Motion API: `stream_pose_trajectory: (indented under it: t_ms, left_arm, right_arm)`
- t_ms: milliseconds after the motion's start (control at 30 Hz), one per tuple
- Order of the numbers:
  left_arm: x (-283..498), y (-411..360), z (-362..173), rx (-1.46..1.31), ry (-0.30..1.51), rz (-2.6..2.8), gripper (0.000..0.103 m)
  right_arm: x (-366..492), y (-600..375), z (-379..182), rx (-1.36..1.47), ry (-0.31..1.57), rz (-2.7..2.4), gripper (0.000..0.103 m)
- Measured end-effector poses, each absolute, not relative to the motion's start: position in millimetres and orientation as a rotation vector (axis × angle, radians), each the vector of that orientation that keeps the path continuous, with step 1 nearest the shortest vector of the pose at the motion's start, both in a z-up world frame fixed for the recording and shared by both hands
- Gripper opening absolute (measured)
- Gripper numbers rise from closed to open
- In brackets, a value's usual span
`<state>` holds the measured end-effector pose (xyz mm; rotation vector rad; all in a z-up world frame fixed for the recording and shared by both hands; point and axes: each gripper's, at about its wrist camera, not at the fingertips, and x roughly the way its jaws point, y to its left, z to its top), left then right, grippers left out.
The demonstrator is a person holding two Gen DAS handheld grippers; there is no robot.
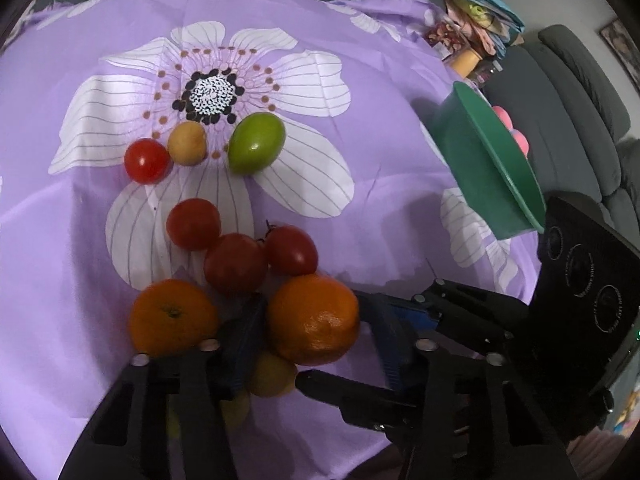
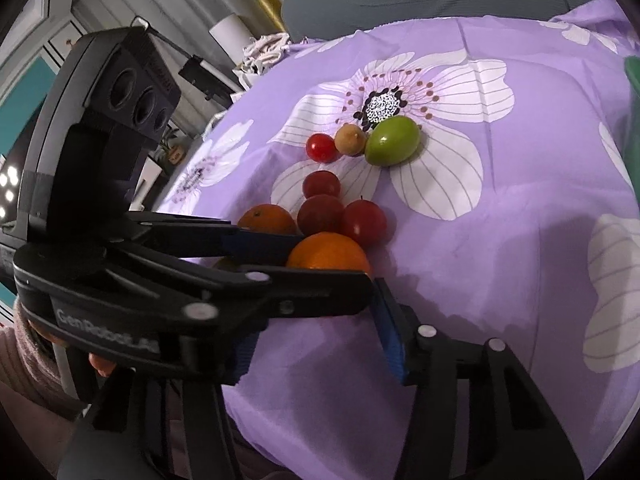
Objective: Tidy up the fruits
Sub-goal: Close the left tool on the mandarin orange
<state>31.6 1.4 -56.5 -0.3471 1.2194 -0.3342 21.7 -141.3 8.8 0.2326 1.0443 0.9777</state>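
Barely begun: loose fruit on the cloth (image 1: 360, 80); left gripper (image 1: 316, 344) clamps an orange (image 1: 314, 318); right gripper (image 2: 316, 344) narrowed, contents unclear.

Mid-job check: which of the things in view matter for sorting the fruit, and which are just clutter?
Job:
oranges
red tomatoes
green fruit
small yellow fruit
green bowl
left claw, around an orange

Clutter:
pile of cloths and packets
grey sofa
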Motion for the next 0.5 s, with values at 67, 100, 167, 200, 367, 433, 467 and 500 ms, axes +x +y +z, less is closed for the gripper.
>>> stream_pose_trajectory:
  t_ms: [67,100,167,200,367,433,467,500]
  left_arm:
    - [32,2,-56,-0.344,1.221,-0.339,0.048]
    - [32,2,-56,-0.343,1.223,-0.339,0.048]
    - [32,2,-56,-0.339,1.224,-0.338,0.048]
    - [32,1,-56,-0.337,1.223,-0.336,0.048]
    - [31,-2,-53,-0.345,1.223,-0.332,0.047]
    - [29,-5,-44,-0.331,1.204,-0.336,0.047]
    - [29,-7,-41,-0.32,1.197,-0.336,0.047]
    - [29,-10,-36,-0.308,1.188,-0.336,0.047]
  right_arm:
    - [23,-140,7,0.222,1.049,0.969,0.045]
    - [25,-141,6,0.224,1.057,0.965,0.045]
    - [25,-141,4,0.238,1.061,0.967,0.045]
    - [25,-141,5,0.234,1.058,0.967,0.045]
    - [21,-142,8,0.241,1.034,0.962,0.045]
    - [20,-148,13,0.262,1.013,0.97,0.045]
    - [19,-149,15,0.265,1.004,0.969,0.045]
    - [18,-152,19,0.266,0.987,0.967,0.045]
